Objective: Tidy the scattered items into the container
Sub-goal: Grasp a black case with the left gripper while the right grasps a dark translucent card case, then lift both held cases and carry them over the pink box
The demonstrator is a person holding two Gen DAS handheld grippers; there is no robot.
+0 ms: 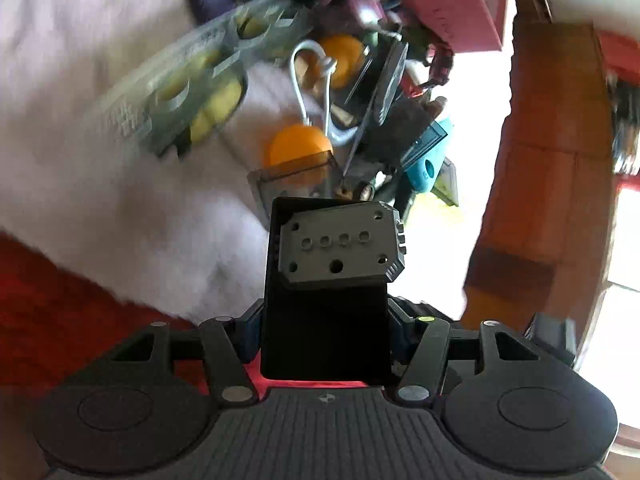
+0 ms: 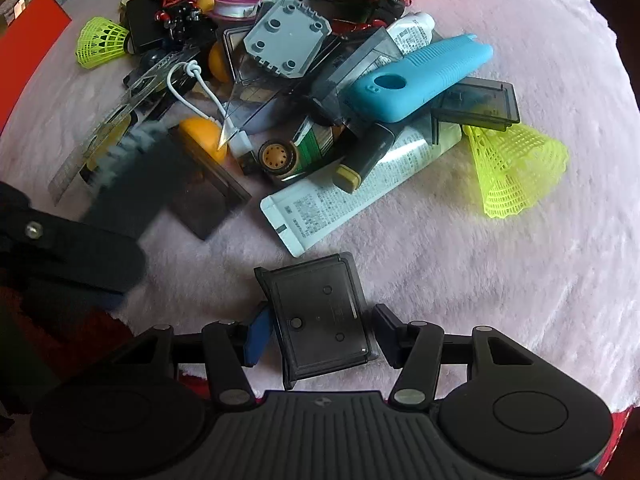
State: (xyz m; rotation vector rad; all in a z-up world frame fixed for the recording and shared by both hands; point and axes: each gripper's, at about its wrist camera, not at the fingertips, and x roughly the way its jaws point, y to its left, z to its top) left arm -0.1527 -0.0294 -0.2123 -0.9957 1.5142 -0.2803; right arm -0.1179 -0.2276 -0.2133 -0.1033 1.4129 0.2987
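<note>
Lower centre: right gripper (image 2: 320, 330) straddles a smoky lid (image 2: 322, 316), jaws spread; left gripper (image 1: 326, 316) clamps a black box (image 1: 326, 320).

we count two yellow shuttlecocks (image 2: 516, 168) (image 2: 102, 42) ahead of the right gripper, one off to each side. three orange balls (image 2: 204, 138) (image 2: 218, 62) (image 2: 205, 0) sit in the heap. we see two white tubes (image 2: 352, 196) (image 2: 412, 32), one blue case (image 2: 416, 76), one grey plate (image 2: 286, 42), one white cord (image 2: 192, 88), one clear ruler (image 2: 120, 116), and three smoky boxes (image 2: 324, 316) (image 2: 480, 104) (image 2: 208, 196), the nearest between the right gripper's fingers.
</note>
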